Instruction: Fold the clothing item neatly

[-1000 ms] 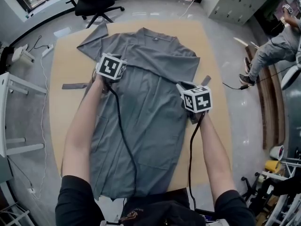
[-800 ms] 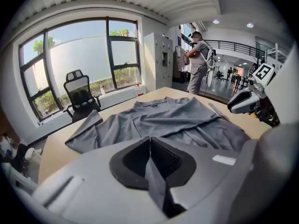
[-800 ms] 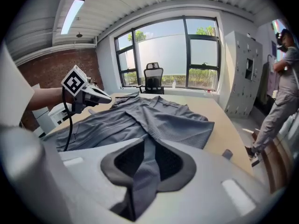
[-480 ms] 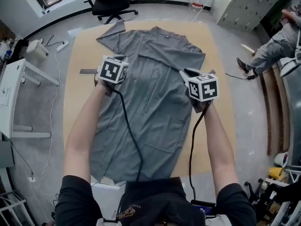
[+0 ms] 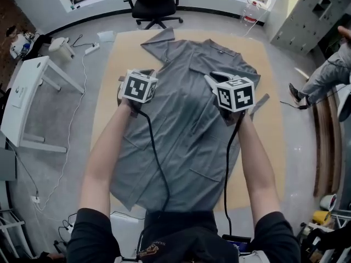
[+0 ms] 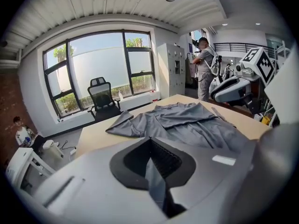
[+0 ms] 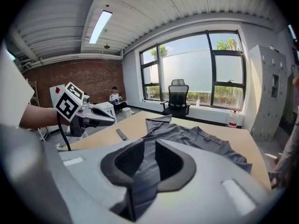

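Note:
A grey short-sleeved garment [image 5: 186,130] lies lengthwise on the tan table [image 5: 107,86], collar at the far end. My left gripper [image 5: 126,84] is over its left side, shut on a thin fold of the grey cloth [image 6: 156,181]. At the right side, my right gripper [image 5: 215,81] is shut on a thicker fold of the same cloth [image 7: 142,171]. Both hold the fabric lifted off the table, so it creases between them. The marker cubes hide the fingertips in the head view.
A dark grey strip [image 5: 261,103] lies at the table's right edge. A black office chair [image 5: 156,4] stands beyond the far end. A white side table [image 5: 27,97] is to the left, and a seated person [image 5: 329,73] to the right.
Both grippers have risen and moved away from me toward the collar end. The cloth at the garment's two sides has come up with them and now wrinkles in the middle.

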